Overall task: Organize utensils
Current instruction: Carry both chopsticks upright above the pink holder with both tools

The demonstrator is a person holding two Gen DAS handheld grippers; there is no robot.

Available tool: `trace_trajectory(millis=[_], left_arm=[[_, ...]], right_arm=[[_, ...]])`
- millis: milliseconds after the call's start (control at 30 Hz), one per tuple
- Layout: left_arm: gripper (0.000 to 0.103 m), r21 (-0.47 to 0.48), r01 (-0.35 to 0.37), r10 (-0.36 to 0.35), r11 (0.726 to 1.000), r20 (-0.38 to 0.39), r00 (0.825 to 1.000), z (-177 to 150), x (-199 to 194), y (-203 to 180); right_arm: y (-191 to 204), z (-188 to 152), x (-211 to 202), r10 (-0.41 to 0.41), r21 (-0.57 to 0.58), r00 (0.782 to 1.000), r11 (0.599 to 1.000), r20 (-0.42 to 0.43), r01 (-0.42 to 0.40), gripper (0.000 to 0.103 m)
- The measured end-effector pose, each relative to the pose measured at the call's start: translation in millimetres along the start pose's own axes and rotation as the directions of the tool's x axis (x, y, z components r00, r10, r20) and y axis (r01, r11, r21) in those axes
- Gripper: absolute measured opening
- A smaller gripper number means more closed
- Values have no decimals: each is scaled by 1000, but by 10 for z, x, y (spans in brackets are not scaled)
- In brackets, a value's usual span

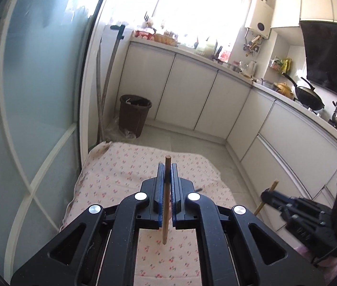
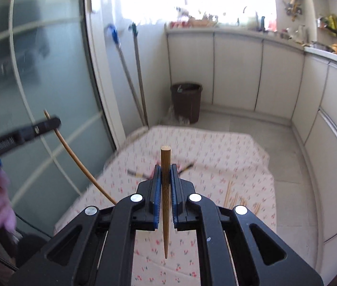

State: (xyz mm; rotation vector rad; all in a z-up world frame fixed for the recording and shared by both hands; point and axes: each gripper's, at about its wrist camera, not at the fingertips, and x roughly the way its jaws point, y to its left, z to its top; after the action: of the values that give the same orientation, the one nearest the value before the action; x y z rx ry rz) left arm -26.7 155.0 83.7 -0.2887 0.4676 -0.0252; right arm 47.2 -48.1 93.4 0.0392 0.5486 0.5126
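Left gripper (image 1: 167,166): pressed together on a wooden chopstick (image 1: 166,200), held upright above the floral cloth (image 1: 120,166), pinched near the thick end.
Right gripper (image 2: 166,168): pinching a second, darker chopstick (image 2: 165,202) near its blunt top, tapered tip hanging down over the floral cloth.
Handling: light, stiff, smooth and thin; likely to pivot or slip in the pads if taken near one end; a hold closer to the middle looks steadier.
Loose chopsticks (image 2: 240,199): pale bundle lying on the floral cloth, right of the right gripper, apart from it.
Dark utensils (image 2: 185,166): blurred, on the floral cloth just beyond the pads; kind cannot be told.
Bin (image 2: 186,101): on the floor beyond the floral cloth's far edge.
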Motion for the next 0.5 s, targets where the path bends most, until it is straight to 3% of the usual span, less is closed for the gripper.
trace_trajectory(millis=[200,500], left_arm=[[4,7,-21,20,1000,71,997,306,250,-194],[4,-33,-111,113,993,55,992,380,979,-141]], right_arm=[[-145,515,-78,-3,80,992,997,124,-7,8],[-225,803,369,-33,129,985,992,170,11,8]])
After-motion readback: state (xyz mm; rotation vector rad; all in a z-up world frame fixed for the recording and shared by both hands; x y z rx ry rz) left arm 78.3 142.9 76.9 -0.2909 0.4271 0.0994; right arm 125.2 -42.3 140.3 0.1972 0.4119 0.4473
